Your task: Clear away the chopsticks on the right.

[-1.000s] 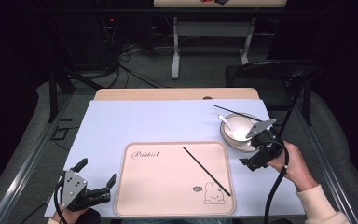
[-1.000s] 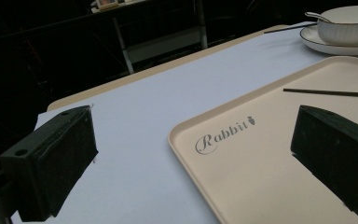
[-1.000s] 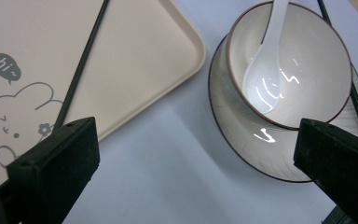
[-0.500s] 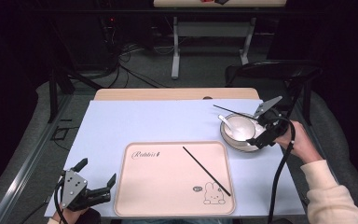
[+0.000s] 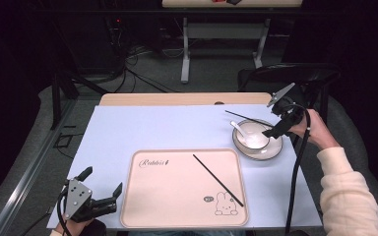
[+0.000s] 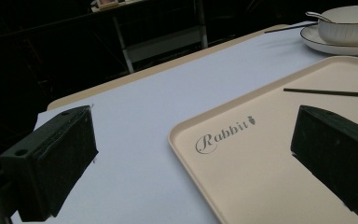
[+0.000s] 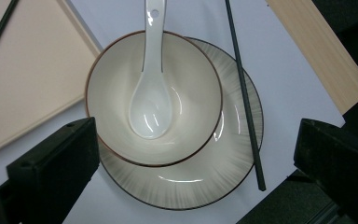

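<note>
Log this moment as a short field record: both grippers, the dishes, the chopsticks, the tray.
right gripper: open, above the bowl
left gripper: open, holding nothing, beside the tray's near left corner
bowl: on the plate
spoon: lying in the bowl
chopstick on plate: across the plate's rim
chopstick on tray: lying diagonally
tray: on the table's near middle

My table (image 5: 142,100) is light wood, and a big pale blue sheet (image 5: 142,128) covers most of its top. On the sheet, near me, lies a flat tan tray (image 5: 177,196) with a rabbit picture. To the far right sits a round plate (image 5: 274,149). One thin black chopstick (image 5: 236,115) lies with its end across the plate's far rim.
</note>
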